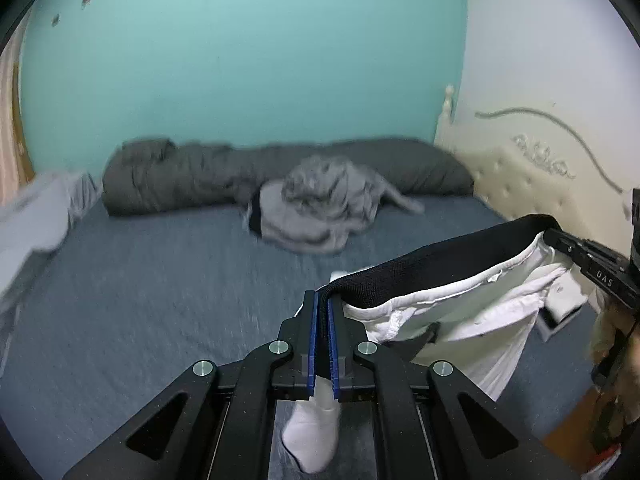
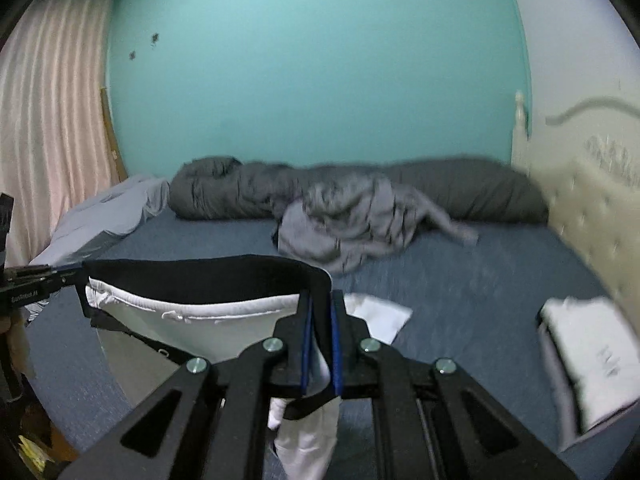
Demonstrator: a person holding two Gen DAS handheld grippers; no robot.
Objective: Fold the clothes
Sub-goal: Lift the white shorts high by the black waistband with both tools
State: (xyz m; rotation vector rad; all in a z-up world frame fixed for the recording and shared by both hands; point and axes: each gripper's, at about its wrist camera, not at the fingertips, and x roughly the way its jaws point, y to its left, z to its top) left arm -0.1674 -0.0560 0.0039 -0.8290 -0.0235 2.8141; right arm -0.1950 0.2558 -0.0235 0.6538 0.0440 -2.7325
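1. Turquoise wall fills the upper part of both views, with a blue bed sheet spread across the middle and a cream tufted headboard at the right edge.
2. Along the far edge of the bed lies a rolled dark grey duvet, and a crumpled grey garment sits just in front of it, centre frame.
3. White shorts with a black waistband hang above the sheet, stretched between the two tools — lower right in the left wrist view, lower left in the right wrist view.
4. At bottom centre of its own view, the left gripper points forward over the bed, its blue pads pressed together on one end of the waistband.
5. Likewise placed, the right gripper pinches the other end, white cloth drooping below its jaws.
6. A folded white garment lies at the lower right of the right wrist view, near the headboard; a pink curtain hangs at upper left.
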